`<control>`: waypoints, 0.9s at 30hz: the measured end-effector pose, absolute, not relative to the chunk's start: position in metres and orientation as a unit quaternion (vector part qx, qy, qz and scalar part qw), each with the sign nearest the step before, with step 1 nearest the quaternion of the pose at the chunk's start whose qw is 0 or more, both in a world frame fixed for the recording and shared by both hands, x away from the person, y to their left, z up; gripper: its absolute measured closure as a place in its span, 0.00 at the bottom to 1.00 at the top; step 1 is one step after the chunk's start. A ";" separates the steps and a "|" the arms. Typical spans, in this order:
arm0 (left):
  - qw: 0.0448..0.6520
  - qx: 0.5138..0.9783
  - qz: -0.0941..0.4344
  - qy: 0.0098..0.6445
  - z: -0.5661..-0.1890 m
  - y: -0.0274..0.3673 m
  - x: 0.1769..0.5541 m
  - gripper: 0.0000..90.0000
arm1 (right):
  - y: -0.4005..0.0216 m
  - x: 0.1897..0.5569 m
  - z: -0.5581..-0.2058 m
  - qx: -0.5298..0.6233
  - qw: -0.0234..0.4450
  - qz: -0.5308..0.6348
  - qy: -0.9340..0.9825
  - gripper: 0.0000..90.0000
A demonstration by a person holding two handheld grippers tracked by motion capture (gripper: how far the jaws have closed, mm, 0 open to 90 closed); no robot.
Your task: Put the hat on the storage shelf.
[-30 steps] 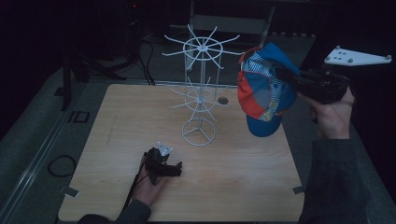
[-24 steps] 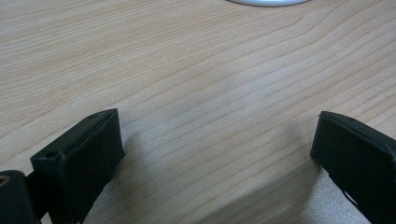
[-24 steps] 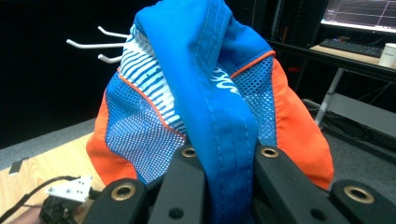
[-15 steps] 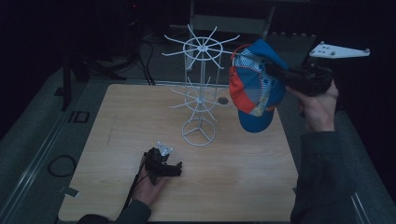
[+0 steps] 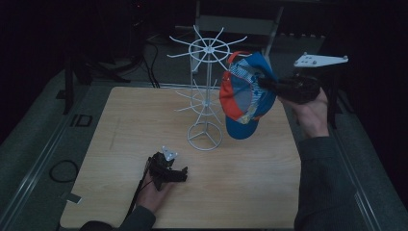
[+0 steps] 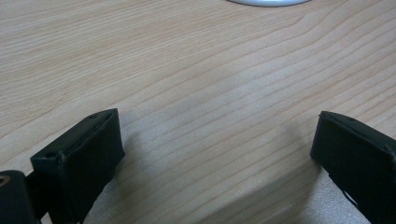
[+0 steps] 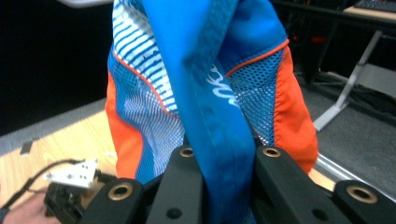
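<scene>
Holding a blue-and-orange mesh cap (image 5: 245, 98) clamped in our right gripper (image 5: 269, 85), we near the white wire rack (image 5: 206, 94). Next, we judge, hook it on an arm. Our left gripper (image 5: 168, 172) rests wide apart, empty.

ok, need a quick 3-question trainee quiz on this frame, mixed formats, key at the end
1. True or false: the right gripper is shut on the cap.
2. The left gripper is: A) low over the table, jaws open B) on the white wire rack C) gripping the cap.
3. Fill in: in the high view, the cap hangs to the ____ of the rack.

Key: 1 true; 2 A; 3 right.
</scene>
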State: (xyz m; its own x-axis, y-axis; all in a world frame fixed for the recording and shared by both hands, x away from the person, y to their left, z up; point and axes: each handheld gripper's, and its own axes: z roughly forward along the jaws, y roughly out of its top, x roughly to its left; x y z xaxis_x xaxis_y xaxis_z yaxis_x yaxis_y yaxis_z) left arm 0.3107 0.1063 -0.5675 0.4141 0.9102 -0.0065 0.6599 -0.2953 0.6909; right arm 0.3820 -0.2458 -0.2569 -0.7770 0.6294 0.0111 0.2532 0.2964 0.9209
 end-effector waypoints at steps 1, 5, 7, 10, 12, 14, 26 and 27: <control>0.315 0.780 0.199 0.503 -0.568 0.106 0.311 0.03 | -0.246 0.382 -0.257 0.281 0.180 0.522 0.785 0.94; 0.314 0.781 0.198 0.503 -0.567 0.106 0.311 0.03 | -0.239 0.379 -0.263 0.276 0.193 0.492 0.803 0.82; 0.314 0.780 0.198 0.503 -0.567 0.106 0.311 0.03 | -0.238 0.376 -0.264 0.275 0.198 0.486 0.806 0.75; 0.314 0.780 0.198 0.503 -0.567 0.106 0.310 0.03 | -0.240 0.374 -0.265 0.285 0.208 0.484 0.801 0.60; 0.314 0.781 0.198 0.503 -0.567 0.106 0.311 0.03 | -0.243 0.372 -0.266 0.293 0.211 0.484 0.797 0.50; 0.313 0.781 0.197 0.503 -0.567 0.106 0.310 0.03 | -0.246 0.370 -0.268 0.301 0.213 0.480 0.796 0.43; 0.315 0.779 0.198 0.504 -0.568 0.106 0.311 0.03 | -0.242 0.343 -0.289 0.309 0.222 0.462 0.801 0.20; 0.315 0.779 0.198 0.504 -0.567 0.106 0.311 0.03 | -0.242 0.342 -0.290 0.309 0.223 0.461 0.802 0.19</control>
State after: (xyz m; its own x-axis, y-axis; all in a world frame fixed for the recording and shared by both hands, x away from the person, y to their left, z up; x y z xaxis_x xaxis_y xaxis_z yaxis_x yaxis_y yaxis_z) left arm 0.3106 0.1061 -0.5675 0.4138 0.9103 -0.0083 0.6602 -0.2938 0.6912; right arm 0.3417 -0.2415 -0.2899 -0.7100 0.7005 -0.0723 0.2901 0.3845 0.8764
